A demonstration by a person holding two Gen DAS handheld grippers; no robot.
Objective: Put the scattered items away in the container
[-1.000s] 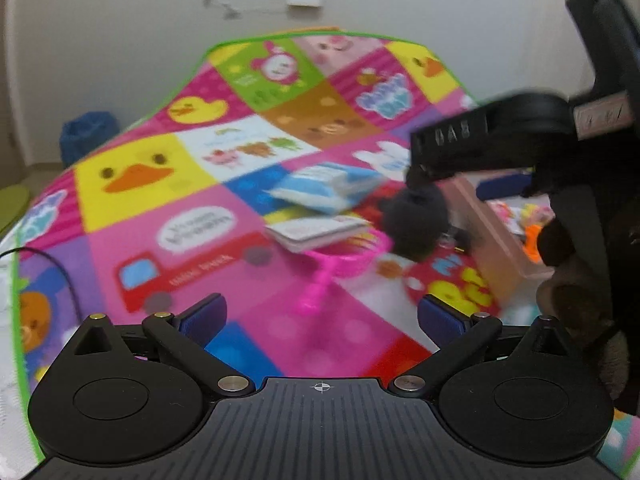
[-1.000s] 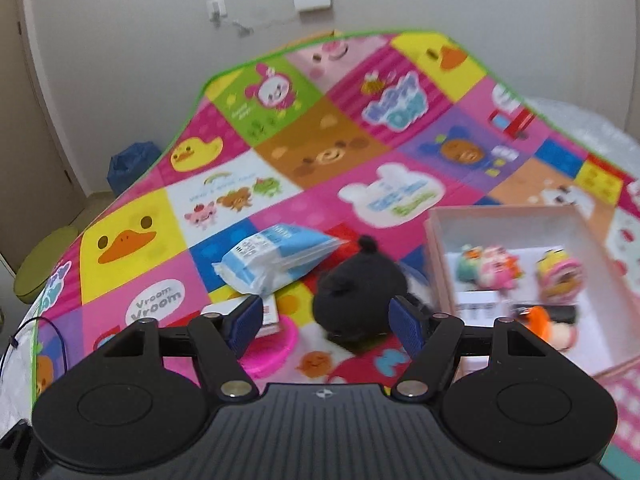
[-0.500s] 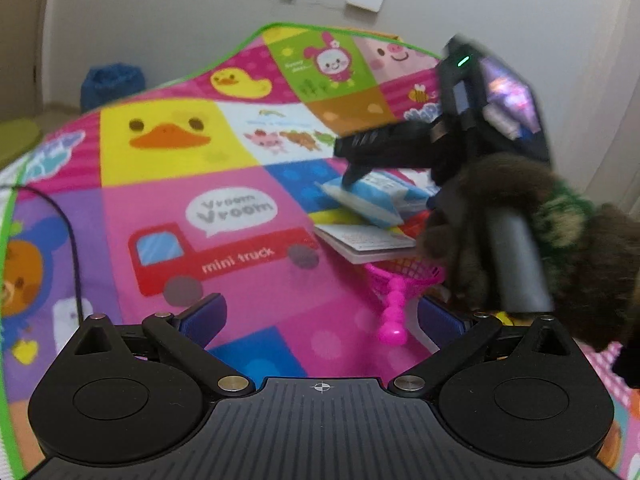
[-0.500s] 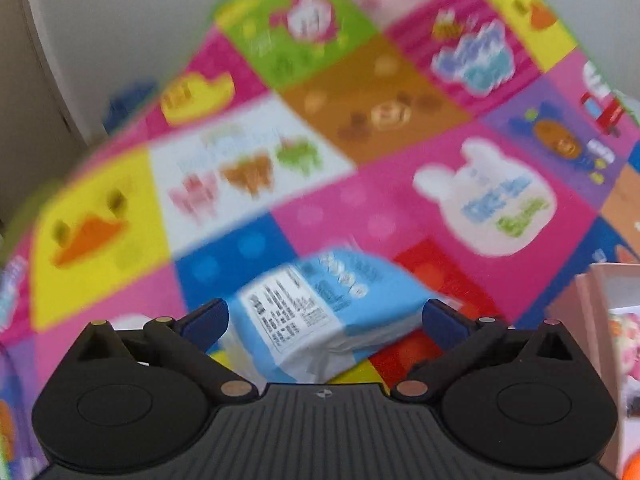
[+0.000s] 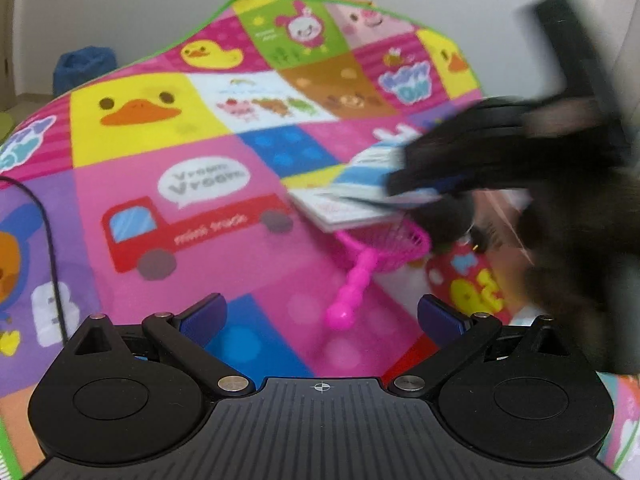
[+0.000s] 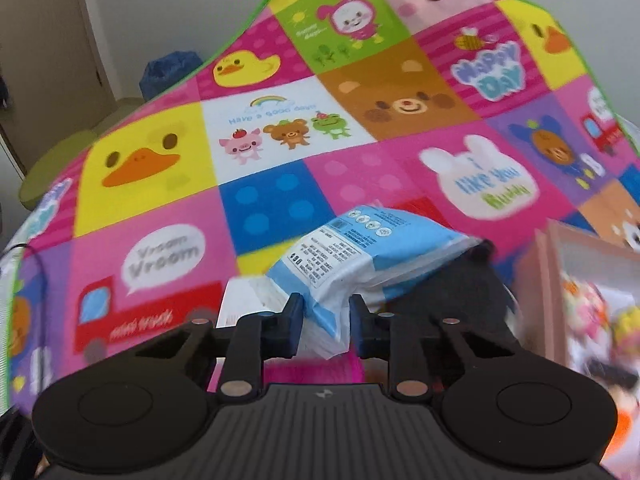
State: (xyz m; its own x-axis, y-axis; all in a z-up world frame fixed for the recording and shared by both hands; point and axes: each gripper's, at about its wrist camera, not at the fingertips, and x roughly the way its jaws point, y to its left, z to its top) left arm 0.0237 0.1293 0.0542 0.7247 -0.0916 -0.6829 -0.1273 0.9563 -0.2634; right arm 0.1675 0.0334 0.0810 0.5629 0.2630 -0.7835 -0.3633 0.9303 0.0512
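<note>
Looking along your left gripper, you see its jaws spread wide with nothing between them, poised over the mat. Just ahead of the fingertips lies a pink net, its beaded handle pointing back toward you and its mesh head partly under a flat card. A blue-and-white packet sits above the card, and your right gripper comes in from the right as a dark blur, covering the packet's right end. A black plush shows just beneath that blur, touching the net's rim. Too much smear there to tell how the jaws stand from this side. A thin black cable curves over the mat at the far left.

From your right gripper, the picture is plainer: the jaws are clenched on the packet, pinching its near white corner, and the rest of the packet slopes up and away to the right. The card peeks out at the left beside the left finger, a strip of the pink net shows below the packet, and the black plush lies under the packet's right half. The container, a pink-walled box, stands at the right edge just beside the plush, with several small bright toys blurred inside it. The packet is outside the box, left of its wall.
</note>
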